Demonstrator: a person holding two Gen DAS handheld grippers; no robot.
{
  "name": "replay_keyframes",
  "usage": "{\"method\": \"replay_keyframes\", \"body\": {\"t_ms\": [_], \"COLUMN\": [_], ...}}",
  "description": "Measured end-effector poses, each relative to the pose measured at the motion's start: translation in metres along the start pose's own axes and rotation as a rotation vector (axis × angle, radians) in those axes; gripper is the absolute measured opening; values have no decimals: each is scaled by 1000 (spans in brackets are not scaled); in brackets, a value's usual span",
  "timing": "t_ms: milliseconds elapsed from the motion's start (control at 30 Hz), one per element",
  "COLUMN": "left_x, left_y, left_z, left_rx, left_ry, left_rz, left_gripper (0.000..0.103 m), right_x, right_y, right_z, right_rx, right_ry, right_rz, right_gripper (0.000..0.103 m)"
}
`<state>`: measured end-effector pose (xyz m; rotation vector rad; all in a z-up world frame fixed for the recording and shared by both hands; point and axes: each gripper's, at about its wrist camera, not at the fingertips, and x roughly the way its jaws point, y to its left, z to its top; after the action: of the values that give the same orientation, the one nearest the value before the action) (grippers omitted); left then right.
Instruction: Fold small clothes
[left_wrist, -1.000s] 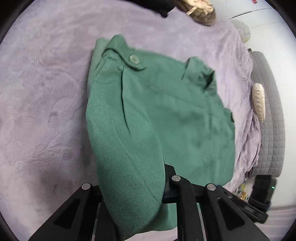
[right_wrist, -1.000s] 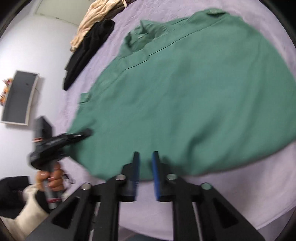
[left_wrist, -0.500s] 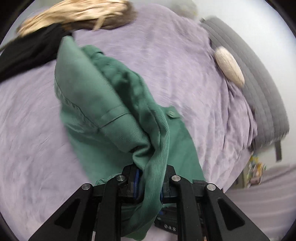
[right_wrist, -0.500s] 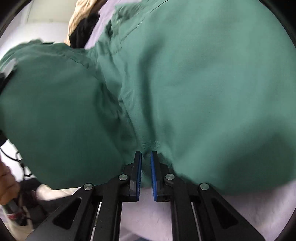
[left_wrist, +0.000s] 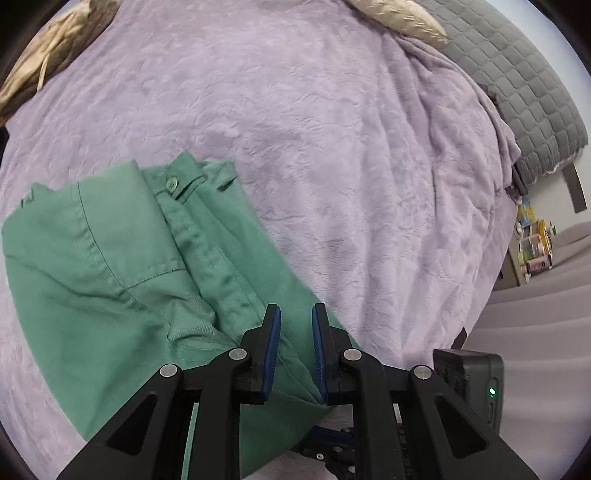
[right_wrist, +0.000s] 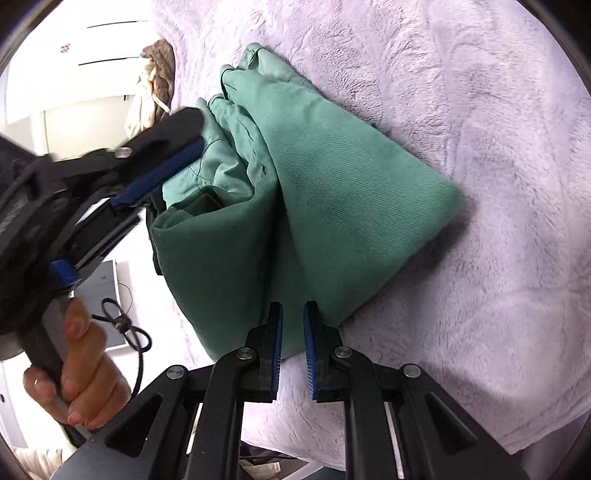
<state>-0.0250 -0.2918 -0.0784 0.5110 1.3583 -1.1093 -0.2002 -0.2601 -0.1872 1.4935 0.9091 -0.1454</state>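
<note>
A small green garment (left_wrist: 122, 280) lies folded over on the lilac blanket (left_wrist: 351, 147), its buttoned waistband on top. My left gripper (left_wrist: 295, 317) hovers over the garment's near right edge with a narrow gap between the jaws and no cloth in it. In the right wrist view the same garment (right_wrist: 325, 184) lies as a folded wedge. My right gripper (right_wrist: 292, 314) sits at its near edge, jaws slightly apart and empty. The left gripper (right_wrist: 162, 155), held by a hand, shows there over the garment's left side.
A beige and brown pile of clothes (left_wrist: 51, 51) lies at the far left of the bed. A grey quilted cover (left_wrist: 517, 74) and a beige cushion (left_wrist: 402, 14) sit at the far right. The right wrist view shows the blanket's edge (right_wrist: 517, 435) near me.
The left gripper carried the garment's side over onto itself and let go; its jaws now stand apart. The garment went from spread flat to folded. The right gripper stayed at the near edge.
</note>
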Motion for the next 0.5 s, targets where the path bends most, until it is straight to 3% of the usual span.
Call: {"method": "replay_keyframes", "body": {"t_ms": [67, 100, 133, 167, 200, 333, 433, 500], "left_x": [-16, -25, -36, -48, -63, -89, -96, -92], "left_y": [0, 4, 12, 23, 33, 88, 135, 161], "left_z": [-3, -6, -12, -17, -25, -54, -83, -102], "left_rx": [11, 3, -17, -41, -59, -181, -311, -385], "left_ry": [-33, -47, -73, -114, -166, -178, -159, -127], "left_rz": [-2, 2, 20, 51, 89, 222, 279, 321], "left_gripper": [19, 43, 87, 101, 103, 103, 103, 103], "right_x": [-1, -7, -4, -6, -6, -18, -18, -8], "right_y": [4, 2, 6, 10, 16, 28, 34, 45], "right_z": [1, -6, -9, -8, -8, -11, -9, -4], "right_rx": [3, 1, 0, -3, -11, -24, -13, -11], "right_ry": [-10, -20, -31, -44, -59, -100, -109, -94], "right_rz": [2, 7, 18, 31, 41, 73, 83, 68], "right_gripper": [15, 27, 49, 60, 71, 72, 80, 80]}}
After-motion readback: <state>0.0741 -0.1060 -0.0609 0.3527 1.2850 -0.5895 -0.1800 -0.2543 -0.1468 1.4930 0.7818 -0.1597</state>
